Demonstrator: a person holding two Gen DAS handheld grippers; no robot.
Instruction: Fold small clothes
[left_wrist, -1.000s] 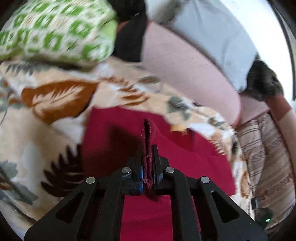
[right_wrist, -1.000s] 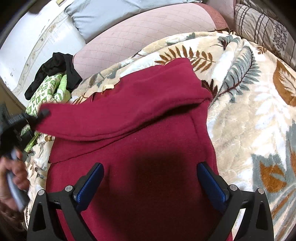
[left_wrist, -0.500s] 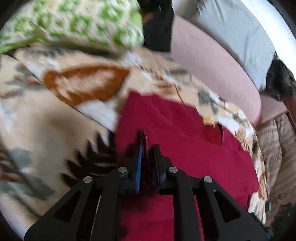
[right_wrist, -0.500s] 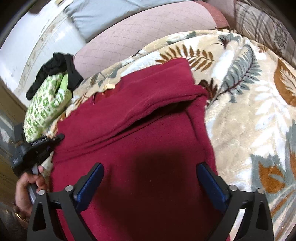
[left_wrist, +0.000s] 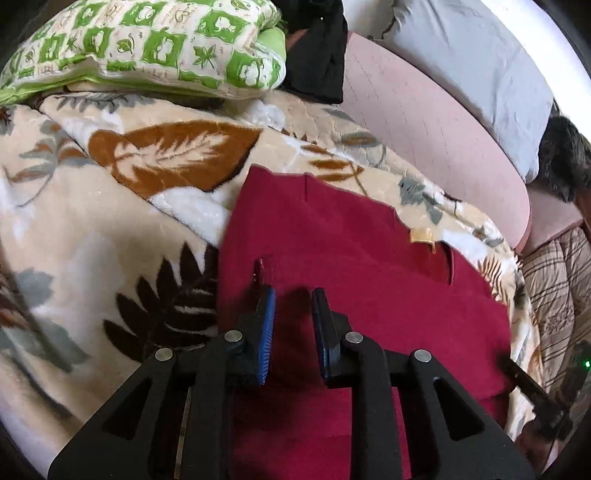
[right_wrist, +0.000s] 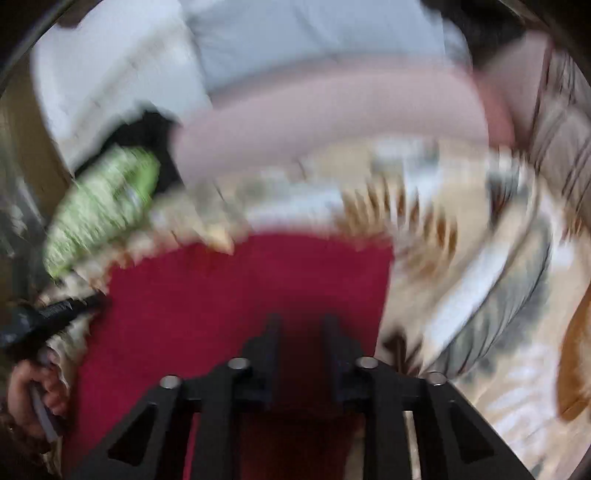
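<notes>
A dark red garment (left_wrist: 351, 258) lies folded on a leaf-patterned blanket (left_wrist: 92, 229). My left gripper (left_wrist: 291, 299) is open with a narrow gap, low over the garment's left part; a small upright fold of red cloth (left_wrist: 261, 271) stands just ahead of its left finger. The right wrist view is blurred by motion. It shows the red garment (right_wrist: 240, 302) below my right gripper (right_wrist: 301, 325), whose jaws stand partly open with nothing between them. The left gripper (right_wrist: 55, 314) and the hand holding it show at the left edge there.
A green-and-white patterned pillow (left_wrist: 147, 44) and a black cloth (left_wrist: 321, 48) lie at the back left. A pink quilted cushion (left_wrist: 424, 122) and a grey pillow (left_wrist: 480, 66) lie behind the blanket. A striped quilt (left_wrist: 554, 288) is at the right.
My left gripper has let go of the red cloth edge and opened; the folded part now lies flat. My right gripper has narrowed and is moving fast, blurring its view.
</notes>
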